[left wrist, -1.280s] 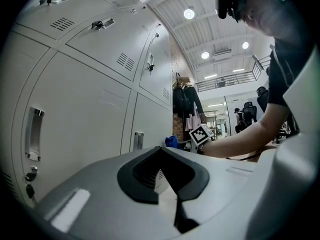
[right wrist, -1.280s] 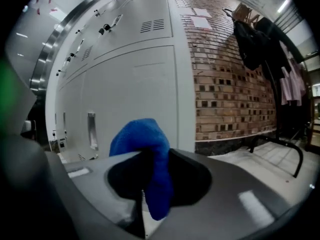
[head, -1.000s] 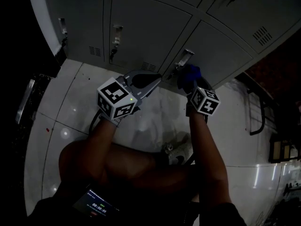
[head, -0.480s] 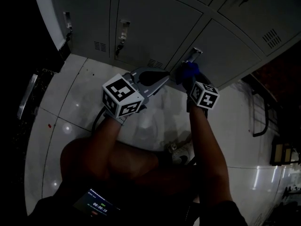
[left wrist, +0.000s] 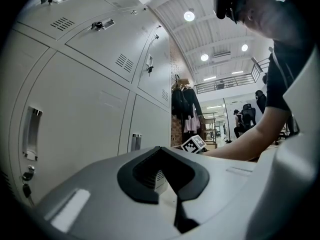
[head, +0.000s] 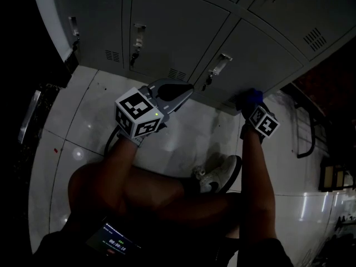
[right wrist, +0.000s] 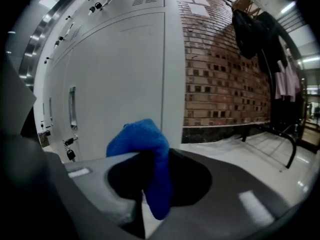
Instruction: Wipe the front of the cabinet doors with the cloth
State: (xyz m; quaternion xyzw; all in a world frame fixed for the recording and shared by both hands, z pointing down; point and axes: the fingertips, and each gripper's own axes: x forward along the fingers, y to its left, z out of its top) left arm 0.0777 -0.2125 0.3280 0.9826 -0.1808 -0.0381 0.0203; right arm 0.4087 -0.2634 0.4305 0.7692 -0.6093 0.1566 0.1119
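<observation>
Grey metal cabinet doors (head: 172, 32) fill the top of the head view, each with a handle and keys (head: 219, 64). My right gripper (head: 249, 100) is shut on a blue cloth (head: 253, 97), which meets the lower right corner of a bottom door. In the right gripper view the cloth (right wrist: 145, 144) bulges out of the gripper (right wrist: 150, 159), with the door (right wrist: 120, 74) just behind it. My left gripper (head: 177, 92) hovers low before the doors, shut and holding nothing. The left gripper view shows the same gripper (left wrist: 162, 151) facing the doors (left wrist: 75, 109).
A white tiled floor (head: 83, 127) runs under the cabinets. A brick wall (right wrist: 225, 69) stands right of the last door, with a dark metal rack (head: 303, 132) and hanging coats (right wrist: 260, 29). The person's shoe (head: 219, 174) rests near the doors. A lit device (head: 114, 241) sits at the bottom.
The right gripper with the cloth has slid right, from beside the door handle to the door's lower right corner. The left gripper has hardly shifted.
</observation>
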